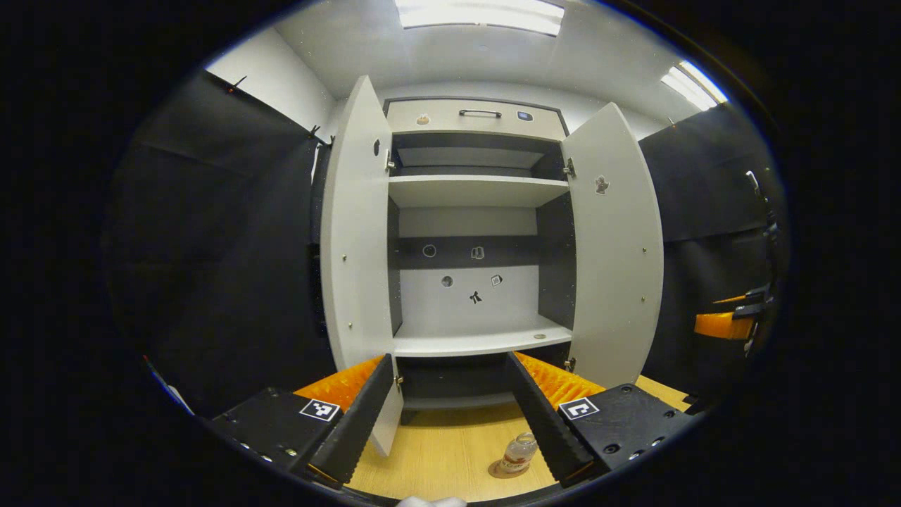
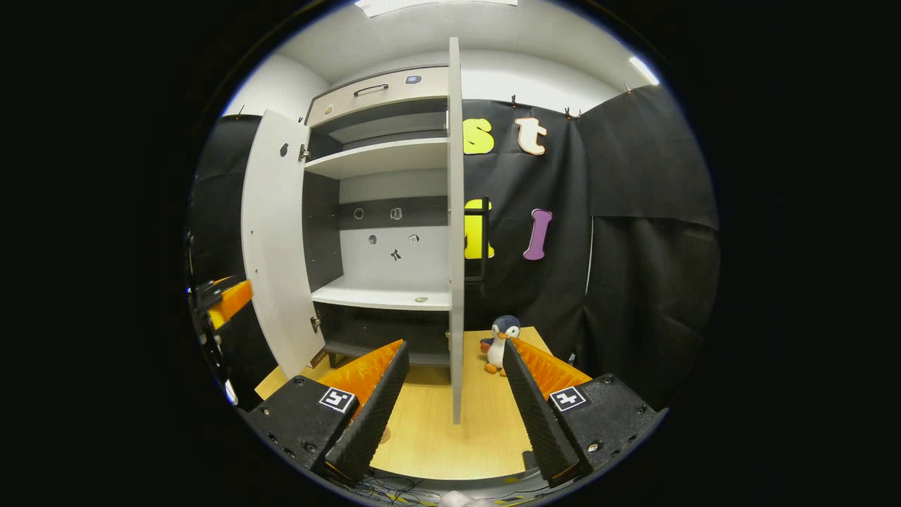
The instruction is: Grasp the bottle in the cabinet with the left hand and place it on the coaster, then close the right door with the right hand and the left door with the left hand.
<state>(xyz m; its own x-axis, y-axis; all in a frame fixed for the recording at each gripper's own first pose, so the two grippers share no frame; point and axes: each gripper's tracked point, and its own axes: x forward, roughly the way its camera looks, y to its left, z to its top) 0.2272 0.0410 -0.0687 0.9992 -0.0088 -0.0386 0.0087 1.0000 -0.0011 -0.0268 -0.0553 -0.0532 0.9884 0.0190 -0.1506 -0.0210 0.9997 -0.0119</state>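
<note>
bottle [image 1: 521,451]: its right side is hidden behind the left claw's [image 1: 450,415] right finger
coaster [image 1: 508,470]: partly covered by the bottle standing on it
small disc on the cabinet [image 1: 479,190] lower shelf [image 1: 540,336]: too small to identify
stickers on the cabinet's back wall [image 1: 476,296]: too small to make out
right claw [image 1: 732,317]: right of the cabinet, cut off, perhaps open
penguin toy [image 2: 501,341]: lower part hidden behind a finger

Left gripper [image 1: 450,415]: your black housings carry small screws and a square black-and-white marker on each side, with ridged, sawtooth-edged fingers.
Right gripper [image 2: 454,401]: the same build, black bodies with screws, one square marker per side, ribbed finger faces.
Cables: thin dark wires trail below your right gripper [image 2: 394,486].
</note>
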